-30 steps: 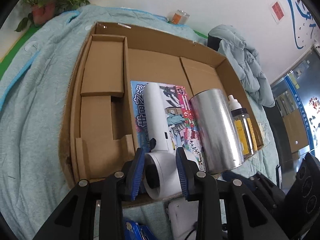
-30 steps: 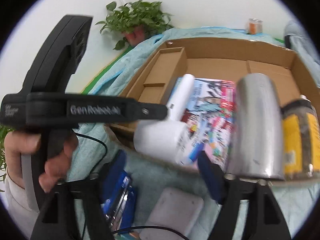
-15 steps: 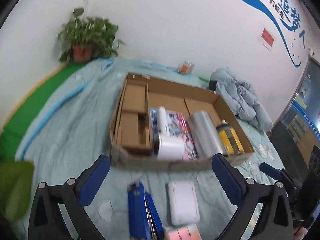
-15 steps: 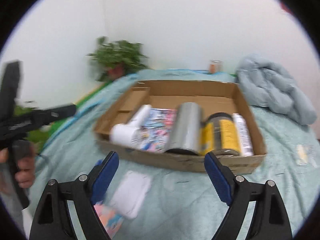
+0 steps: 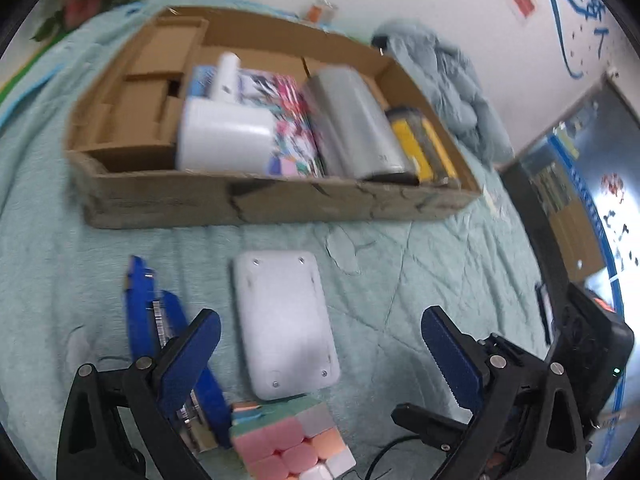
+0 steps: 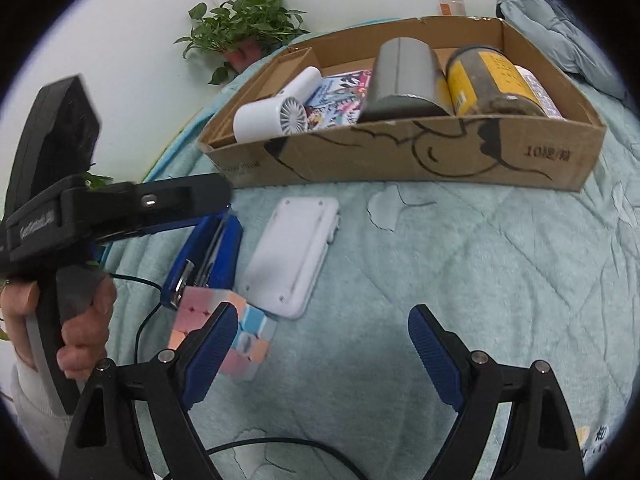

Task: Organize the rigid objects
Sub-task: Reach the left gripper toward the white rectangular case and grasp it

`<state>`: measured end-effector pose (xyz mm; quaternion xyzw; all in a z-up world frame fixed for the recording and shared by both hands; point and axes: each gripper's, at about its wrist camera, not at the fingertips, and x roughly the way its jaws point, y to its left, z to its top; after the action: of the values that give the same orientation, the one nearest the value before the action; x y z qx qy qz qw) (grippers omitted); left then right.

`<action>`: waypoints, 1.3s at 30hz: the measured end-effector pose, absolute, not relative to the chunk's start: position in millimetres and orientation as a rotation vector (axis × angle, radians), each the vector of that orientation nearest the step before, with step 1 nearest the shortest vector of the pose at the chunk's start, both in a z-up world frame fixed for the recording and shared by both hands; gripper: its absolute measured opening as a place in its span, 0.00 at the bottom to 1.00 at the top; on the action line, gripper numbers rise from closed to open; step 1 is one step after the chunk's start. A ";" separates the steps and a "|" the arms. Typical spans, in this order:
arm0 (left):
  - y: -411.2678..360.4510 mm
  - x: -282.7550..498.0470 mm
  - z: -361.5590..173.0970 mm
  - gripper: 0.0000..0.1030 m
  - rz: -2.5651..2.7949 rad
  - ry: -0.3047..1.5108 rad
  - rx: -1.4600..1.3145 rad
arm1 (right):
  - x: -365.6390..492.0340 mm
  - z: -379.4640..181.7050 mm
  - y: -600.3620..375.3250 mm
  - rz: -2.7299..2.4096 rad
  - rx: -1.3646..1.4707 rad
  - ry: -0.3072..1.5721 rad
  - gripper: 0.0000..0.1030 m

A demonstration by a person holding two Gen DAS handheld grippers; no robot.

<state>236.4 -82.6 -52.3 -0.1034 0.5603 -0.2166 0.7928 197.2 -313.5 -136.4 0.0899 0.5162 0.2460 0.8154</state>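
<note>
Pulled back from the cardboard box (image 5: 168,208): 1 s ago my left gripper (image 5: 320,344) was pinching the white handheld fan (image 5: 224,140); now that fan's lying inside w/ nothing on it. L jaws were just opening, then easing in a bit, and are standing wide, holding nothing, w/ only the white flat device (image 5: 284,324) on the quilt (image 5: 440,264) showing between them. L pad is overlapping the blue stapler (image 5: 140,304); pastel cube (image 5: 292,444) is sitting near the bottom edge. My right gripper (image 6: 320,348) is also hanging wide apart, gripping nothing, over bare quilt. Box is also holding a colourful booklet (image 6: 340,96), silver canister (image 6: 404,76) and yellow-label jar (image 6: 488,80).
</note>
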 end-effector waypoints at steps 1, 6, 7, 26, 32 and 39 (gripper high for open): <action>-89.9 239.3 -59.5 0.92 -0.453 1.239 -0.197 | 196.0 -137.9 -316.4 0.518 0.197 1.107 0.85; -104.7 249.0 -86.4 0.85 -0.398 1.365 -0.168 | 191.5 -149.4 -330.9 0.489 0.246 1.136 0.85; -108.2 249.7 -88.4 0.85 -0.389 1.374 -0.150 | 191.4 -150.8 -332.4 0.487 0.251 1.140 0.85; -150.2 270.5 -105.3 0.55 -0.451 1.408 -0.234 | 200.1 -141.1 -350.3 0.465 0.107 1.062 0.85; -129.8 279.0 -109.5 0.39 -0.429 1.405 -0.277 | 218.3 -128.2 -322.1 0.554 -0.102 0.979 0.85; -125.7 281.4 -110.2 0.36 -0.429 1.396 -0.279 | 238.8 -157.1 -293.7 0.641 -0.149 0.975 0.79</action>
<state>281.4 -125.7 -110.2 -0.1270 0.6354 -0.1955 0.7362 238.8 -293.7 -157.1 -0.0705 0.4599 0.3024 0.8319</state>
